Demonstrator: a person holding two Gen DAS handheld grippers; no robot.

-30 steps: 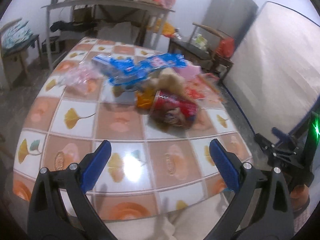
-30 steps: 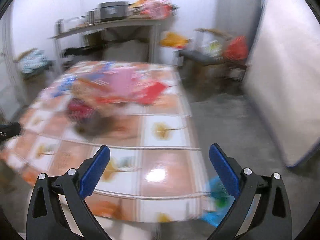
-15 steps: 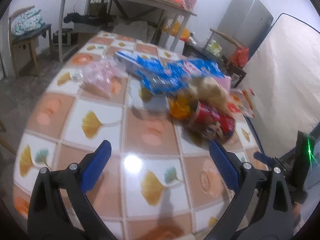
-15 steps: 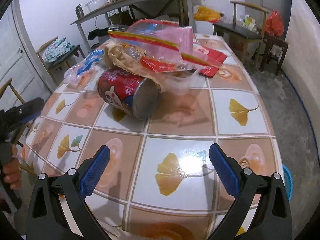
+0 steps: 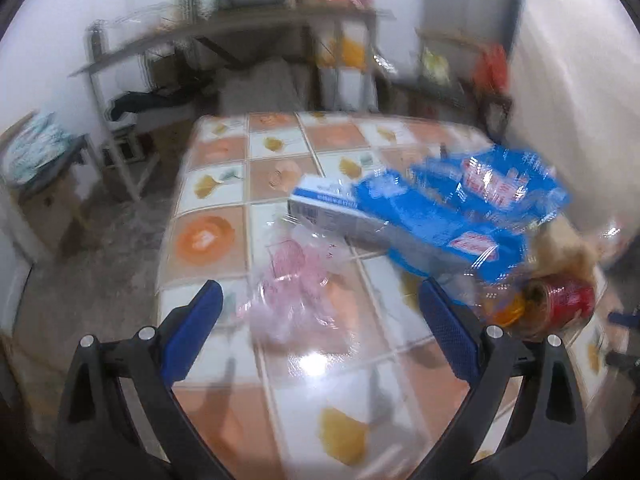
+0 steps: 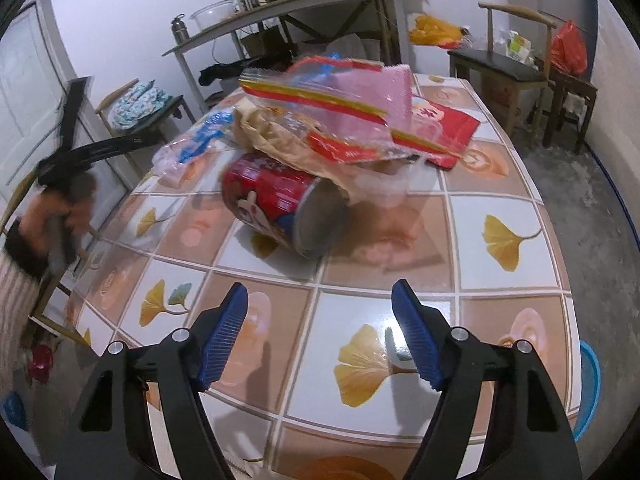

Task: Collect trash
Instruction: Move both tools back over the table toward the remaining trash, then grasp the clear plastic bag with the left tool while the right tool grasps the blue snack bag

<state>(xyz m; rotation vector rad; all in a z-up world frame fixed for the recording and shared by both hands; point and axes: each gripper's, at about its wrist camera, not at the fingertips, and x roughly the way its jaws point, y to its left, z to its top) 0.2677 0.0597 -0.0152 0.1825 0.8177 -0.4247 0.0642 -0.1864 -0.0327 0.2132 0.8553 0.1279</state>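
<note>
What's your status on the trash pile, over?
Right gripper empty, jaws just been closing, short of red can. Left gripper open over pink bag. Wrappers draped over the can.

Left gripper (image 5: 318, 314) open over tiled table (image 5: 224, 236), pink bag (image 5: 292, 292) between fingers, blue wrappers (image 5: 460, 208) beyond

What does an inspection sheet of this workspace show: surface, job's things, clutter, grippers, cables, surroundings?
Surface: tiled table, glossy, leaf pattern.
Job's things: red can on its side beneath a brown paper bag and clear wrappers; blue packaging and pink plastic bag nearby.
Clutter: nothing seen beyond the trash.
Grippers: left gripper open, empty; right gripper open, empty, jaws just been closing.
Cables: nothing seen.
Surroundings: shelf table, wooden chair, concrete floor.
</note>
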